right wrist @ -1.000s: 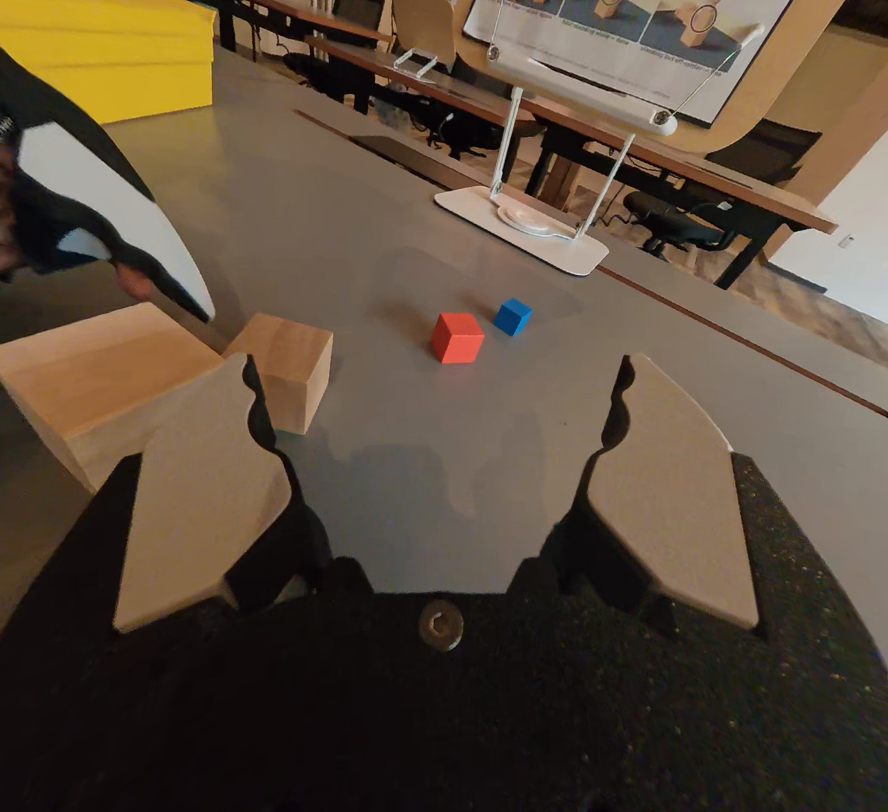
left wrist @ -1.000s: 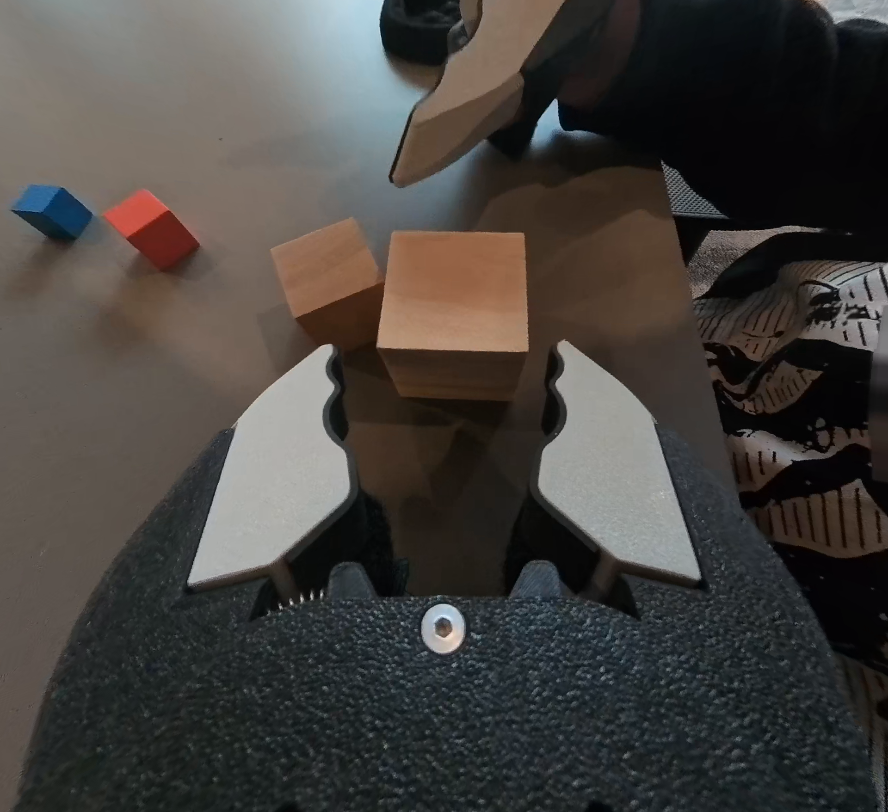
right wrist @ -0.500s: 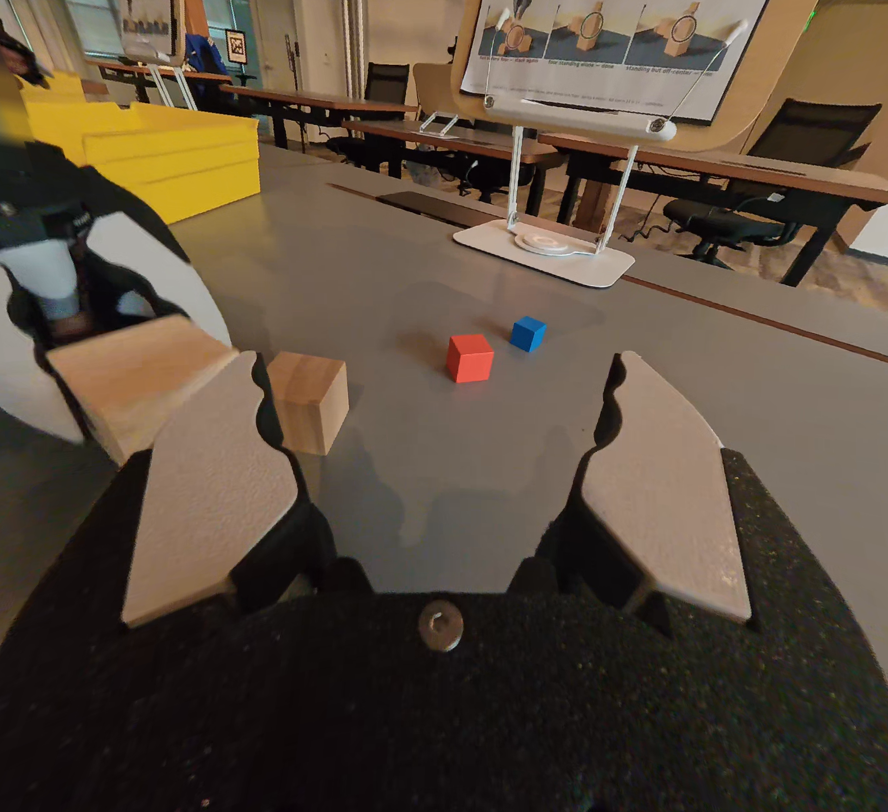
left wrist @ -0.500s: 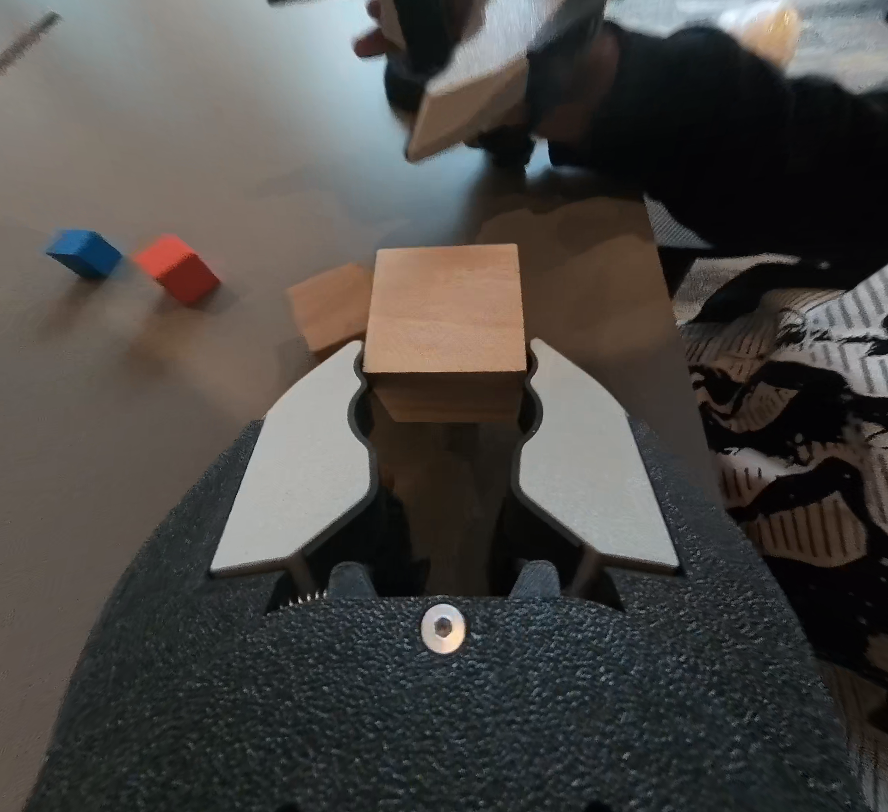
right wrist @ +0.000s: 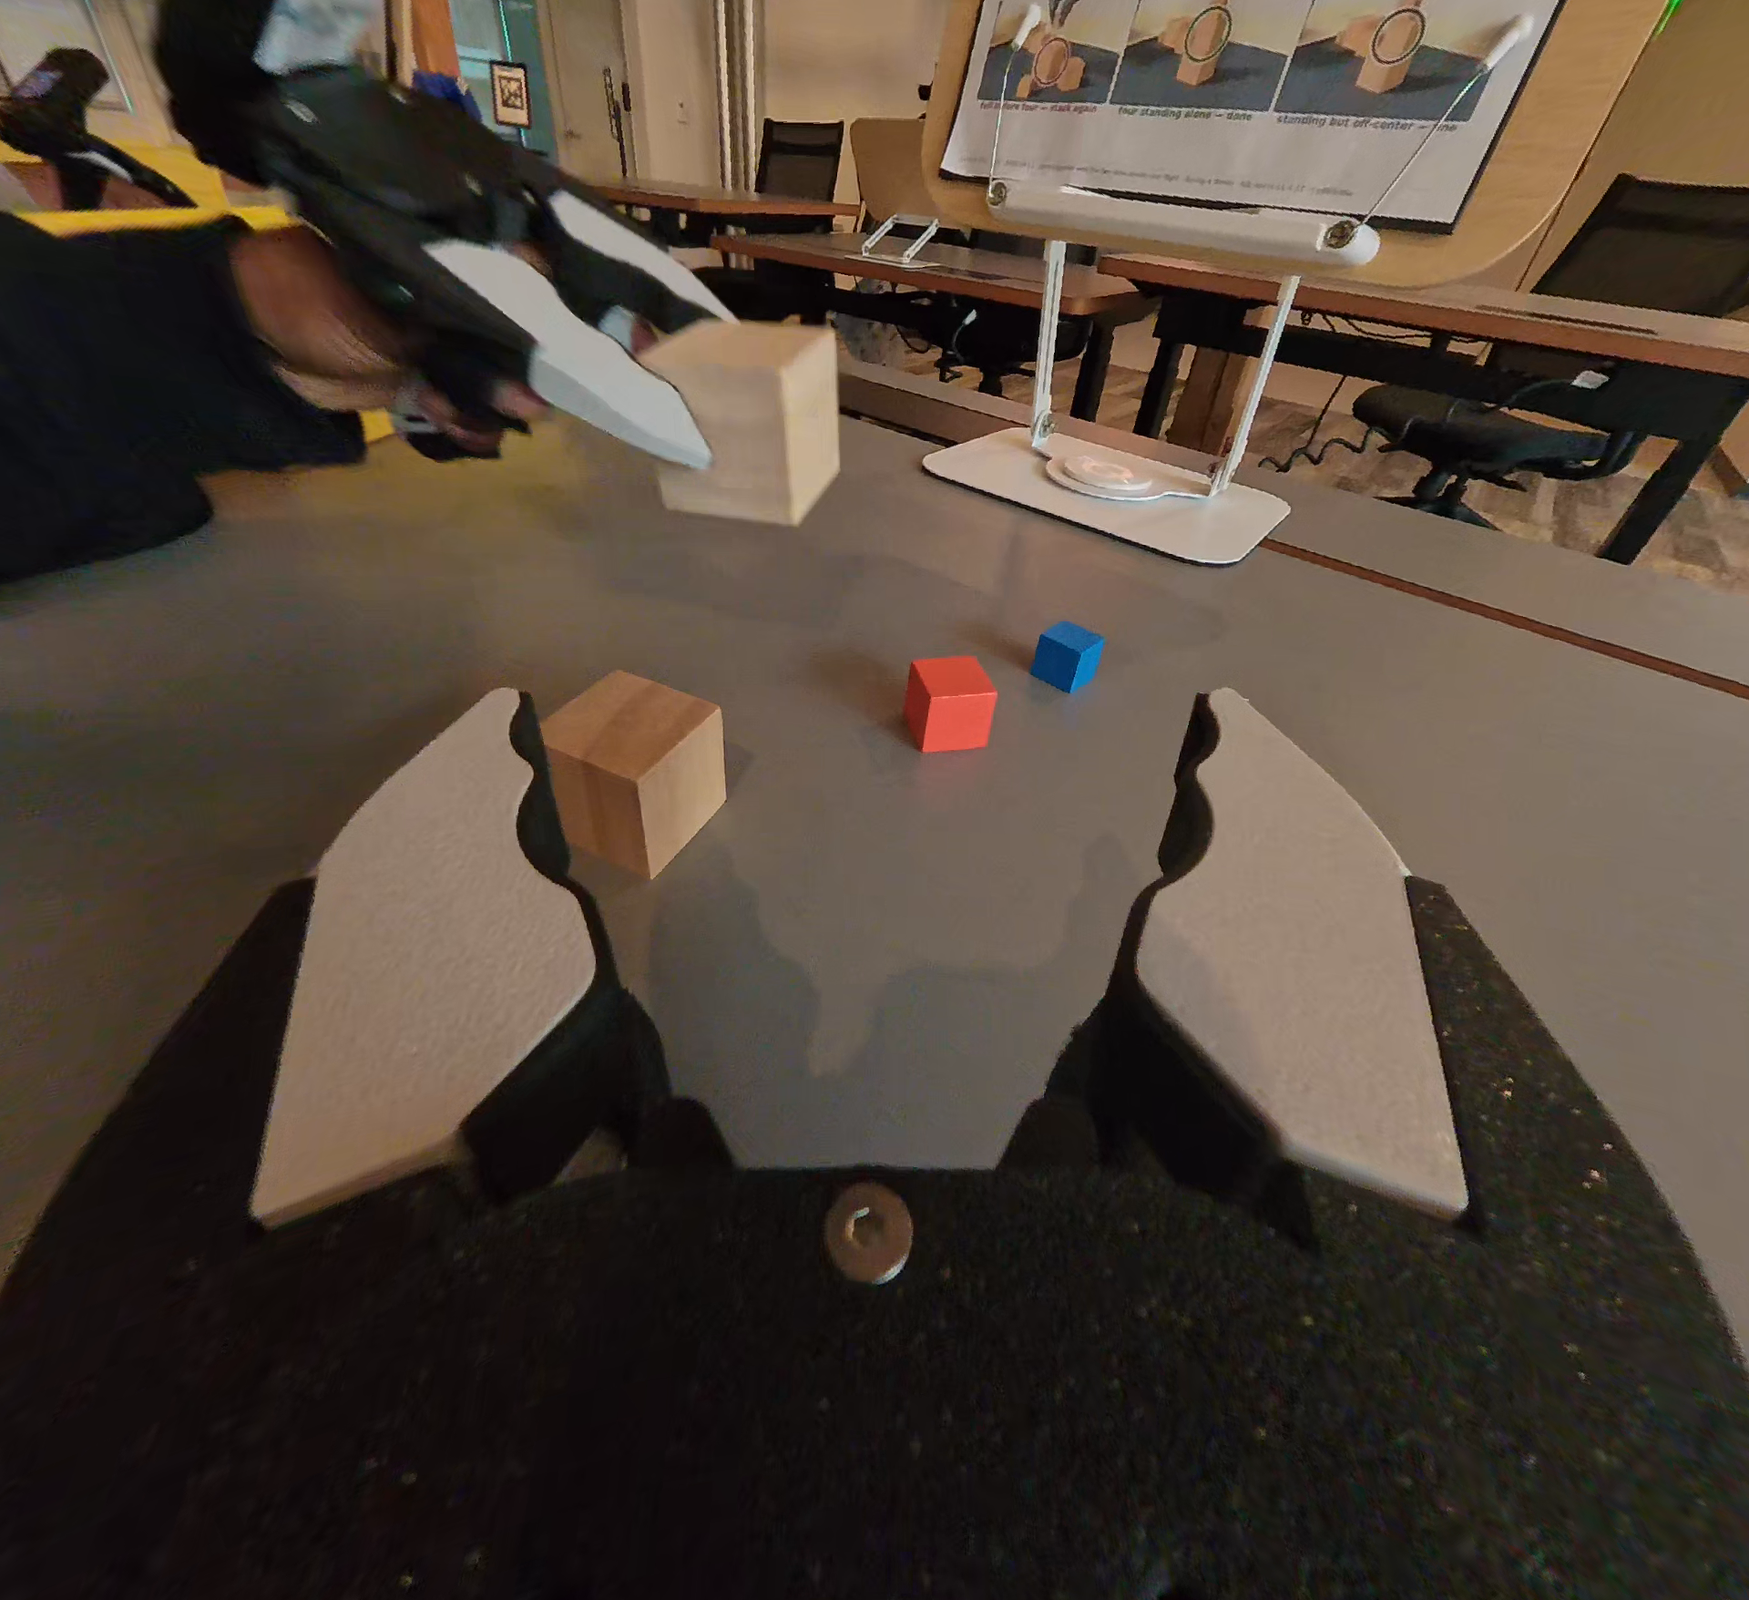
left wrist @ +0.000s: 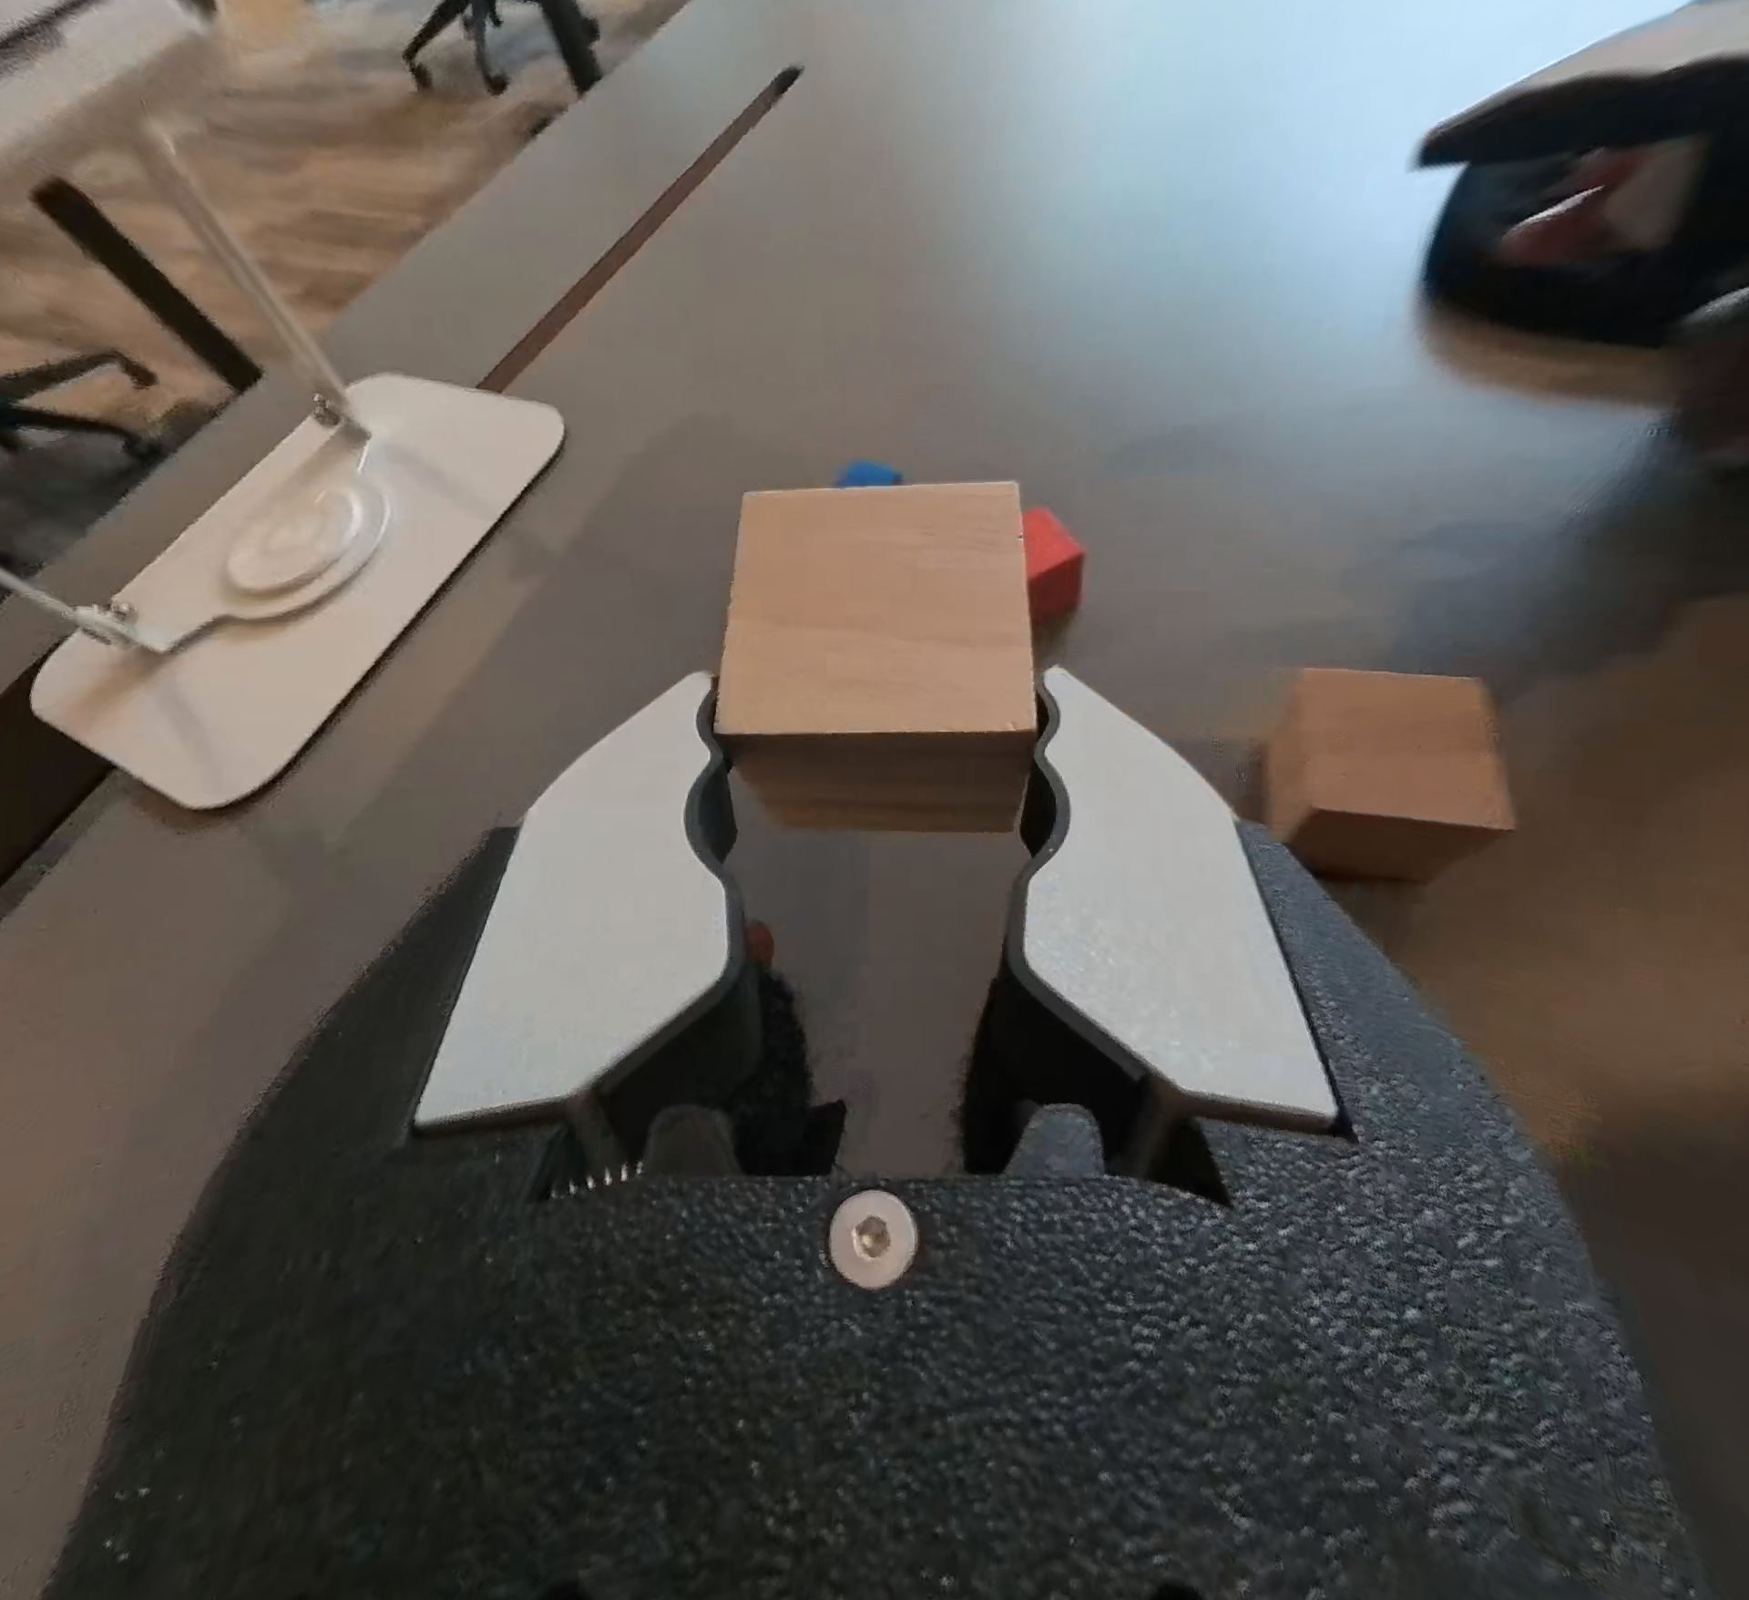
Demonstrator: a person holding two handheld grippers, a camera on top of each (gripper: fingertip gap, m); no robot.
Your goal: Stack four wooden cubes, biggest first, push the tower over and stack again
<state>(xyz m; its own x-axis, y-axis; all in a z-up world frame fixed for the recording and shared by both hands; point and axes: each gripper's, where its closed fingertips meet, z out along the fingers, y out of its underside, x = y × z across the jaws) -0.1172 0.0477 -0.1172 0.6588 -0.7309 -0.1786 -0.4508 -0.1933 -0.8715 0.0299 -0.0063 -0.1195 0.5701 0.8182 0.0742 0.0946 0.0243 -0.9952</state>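
So from where I stood, the nearest thing was the right gripper (right wrist: 856, 807), sitting low over the grey table (right wrist: 1420, 797) with its tongs spread wide and nothing between them. My guess is it was just parked out of the way, waiting its turn.

Right by the tip of its left finger, at about 10 o'clock from the gap, sat the medium wooden cube (right wrist: 632, 771), flat on the table and untouched. Made sense to leave it there, since it should go second. A bit farther out, around 1 o'clock, were the red cube (right wrist: 948, 703) and then the blue cube (right wrist: 1068, 655), near each other but not touching. Smallest pieces, so presumably last.

Up at 11 o'clock, the left gripper (left wrist: 875, 726) had its tongs clamped on the big wooden cube (left wrist: 875, 617), one finger flat on each side face. In the right wrist view that cube was clearly in the air, off the table, tilted a little. Squeezing opposite faces kept the bottom free to set down flat, which I'd say was the point: biggest first, so it's the base.

Farthest back stood the white stand (right wrist: 1107, 480) holding a printed sheet, well apart from the cubes.
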